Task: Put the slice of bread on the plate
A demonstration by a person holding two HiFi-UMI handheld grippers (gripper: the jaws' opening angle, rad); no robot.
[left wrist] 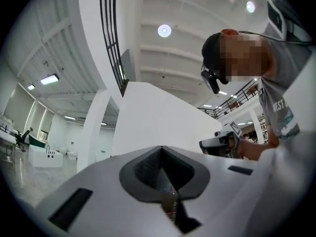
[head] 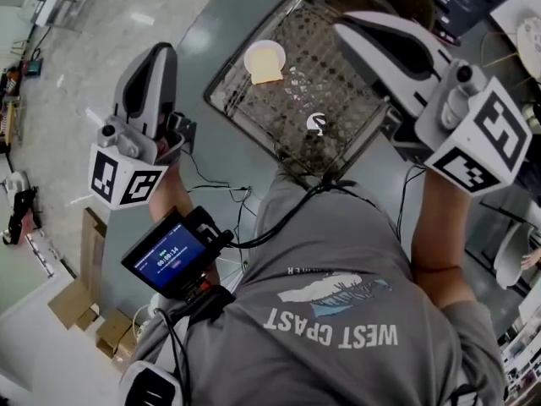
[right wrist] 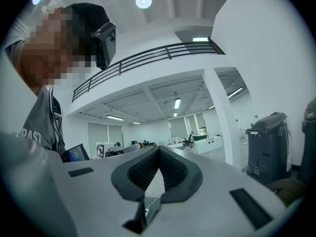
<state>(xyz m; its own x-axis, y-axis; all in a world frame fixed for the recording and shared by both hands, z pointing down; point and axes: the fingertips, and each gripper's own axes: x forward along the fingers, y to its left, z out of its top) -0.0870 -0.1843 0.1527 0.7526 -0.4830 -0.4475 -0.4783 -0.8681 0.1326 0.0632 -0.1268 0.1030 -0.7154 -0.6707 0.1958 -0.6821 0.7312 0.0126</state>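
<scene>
**Head view.** A dark wire-mesh table (head: pixel 347 100), its top an open grid of thin metal rods, stands on a polished pale grey floor (head: pixel 110 24) that gleams under the ceiling lights. Towards the far left corner of the mesh, a round white plate (head: pixel 260 49) carries the slice of bread (head: pixel 268 71). The bread is tan and square-cut, and it lies flat on the plate's near side. The left gripper (head: pixel 161 51) and the right gripper (head: pixel 341 25) are smooth white shells with dark insets (each with its black-and-white marker cube). They are held up on either side, clear of the plate. Brown cardboard boxes (head: pixel 80 299) sit on the floor at lower left. A small lit screen (head: pixel 167 256) hangs beside the person's grey T-shirt (head: pixel 338 345).

**Left gripper view.** The jaws are pressed together, with the ribbed dark pads meeting at the tip and nothing between them. Beyond them are flat white wall slabs, a square white pillar (left wrist: pixel 96 127), a curved black railing (left wrist: pixel 111 33) and a round ceiling lamp (left wrist: pixel 164 30).

**Right gripper view.** These jaws are likewise closed and empty. Behind them a white mezzanine (right wrist: pixel 163 78) has a black rail, with strip lights under it. A grey lidded bin (right wrist: pixel 266 142) stands at the right.
</scene>
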